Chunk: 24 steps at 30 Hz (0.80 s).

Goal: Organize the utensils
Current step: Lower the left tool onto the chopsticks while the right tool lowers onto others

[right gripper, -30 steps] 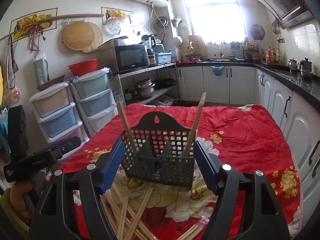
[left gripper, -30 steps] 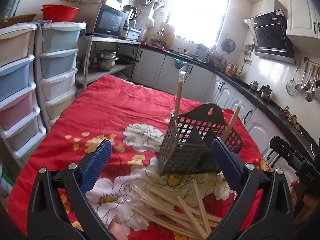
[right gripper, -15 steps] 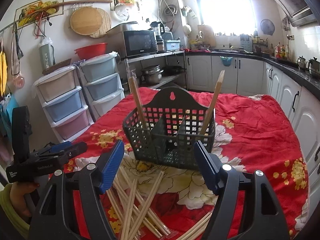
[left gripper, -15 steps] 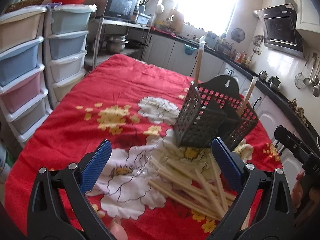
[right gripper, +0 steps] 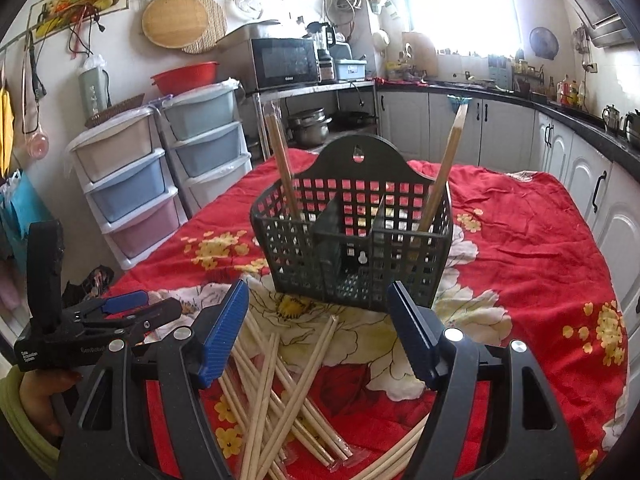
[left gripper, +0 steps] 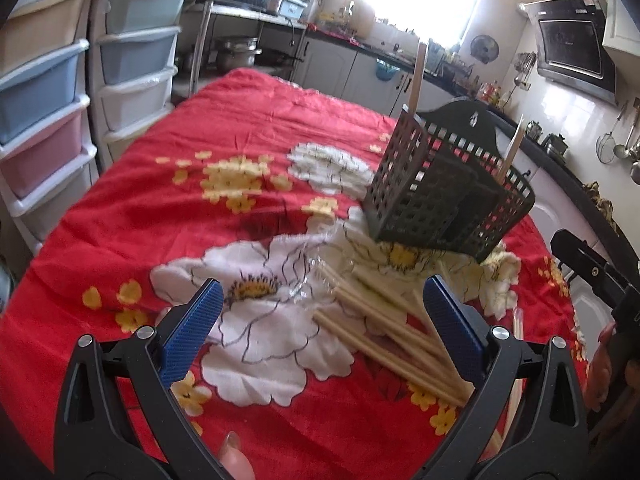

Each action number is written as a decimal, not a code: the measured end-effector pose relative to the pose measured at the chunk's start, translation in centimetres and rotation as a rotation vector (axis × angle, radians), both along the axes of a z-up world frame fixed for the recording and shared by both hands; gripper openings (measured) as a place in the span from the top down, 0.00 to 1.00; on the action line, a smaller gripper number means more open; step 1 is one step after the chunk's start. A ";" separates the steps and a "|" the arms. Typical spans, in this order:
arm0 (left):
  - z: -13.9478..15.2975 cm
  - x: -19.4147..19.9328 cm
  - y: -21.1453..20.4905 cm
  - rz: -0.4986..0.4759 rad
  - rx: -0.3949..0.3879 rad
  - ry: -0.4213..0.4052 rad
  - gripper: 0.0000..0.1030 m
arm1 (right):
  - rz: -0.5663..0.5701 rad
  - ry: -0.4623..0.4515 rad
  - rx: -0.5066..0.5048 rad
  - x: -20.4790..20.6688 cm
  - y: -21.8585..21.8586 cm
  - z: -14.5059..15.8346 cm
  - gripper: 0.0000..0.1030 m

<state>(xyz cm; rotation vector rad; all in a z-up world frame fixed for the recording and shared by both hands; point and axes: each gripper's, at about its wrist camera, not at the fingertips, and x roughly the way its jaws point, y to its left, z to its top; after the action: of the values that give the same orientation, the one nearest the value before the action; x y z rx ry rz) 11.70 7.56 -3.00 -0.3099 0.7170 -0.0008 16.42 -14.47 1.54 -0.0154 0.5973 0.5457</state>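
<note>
A dark green lattice utensil basket (right gripper: 352, 240) stands on the red flowered cloth (right gripper: 540, 232), with one wrapped chopstick pair leaning in its left compartment (right gripper: 280, 160) and one in its right (right gripper: 444, 168). The basket also shows in the left wrist view (left gripper: 448, 196). A pile of several loose chopsticks (right gripper: 280, 396) lies in front of it, also visible in the left wrist view (left gripper: 392, 328). My right gripper (right gripper: 318, 328) is open and empty just above the pile. My left gripper (left gripper: 320, 320) is open and empty, low over the pile's left end.
Stacked plastic drawer units (right gripper: 136, 184) stand left of the table. A microwave on a metal shelf (right gripper: 284, 62) and kitchen counters (right gripper: 560, 128) line the back and right. The left gripper body shows at left in the right wrist view (right gripper: 100, 320).
Both grippers have dropped lower and moved closer to the chopstick pile and basket. The left one has swung so the basket sits further right in its view. Both stay open.
</note>
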 end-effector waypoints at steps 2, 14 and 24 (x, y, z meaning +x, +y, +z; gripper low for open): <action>-0.5 0.1 0.1 -0.001 -0.008 0.022 0.10 | -0.002 0.011 -0.004 0.1 0.1 -0.4 0.33; -2.6 0.8 0.2 -0.032 -0.072 0.107 0.43 | -0.019 0.073 -0.049 1.3 0.4 -2.4 0.35; -4.4 1.9 1.0 -0.041 -0.216 0.172 0.70 | -0.006 0.164 -0.104 2.9 1.4 -4.5 0.52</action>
<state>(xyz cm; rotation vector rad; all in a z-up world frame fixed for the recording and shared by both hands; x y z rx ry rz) 13.57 8.56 -7.38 -0.5065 0.8960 -0.0925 19.33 -13.10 -2.92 -0.0678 0.7847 0.5129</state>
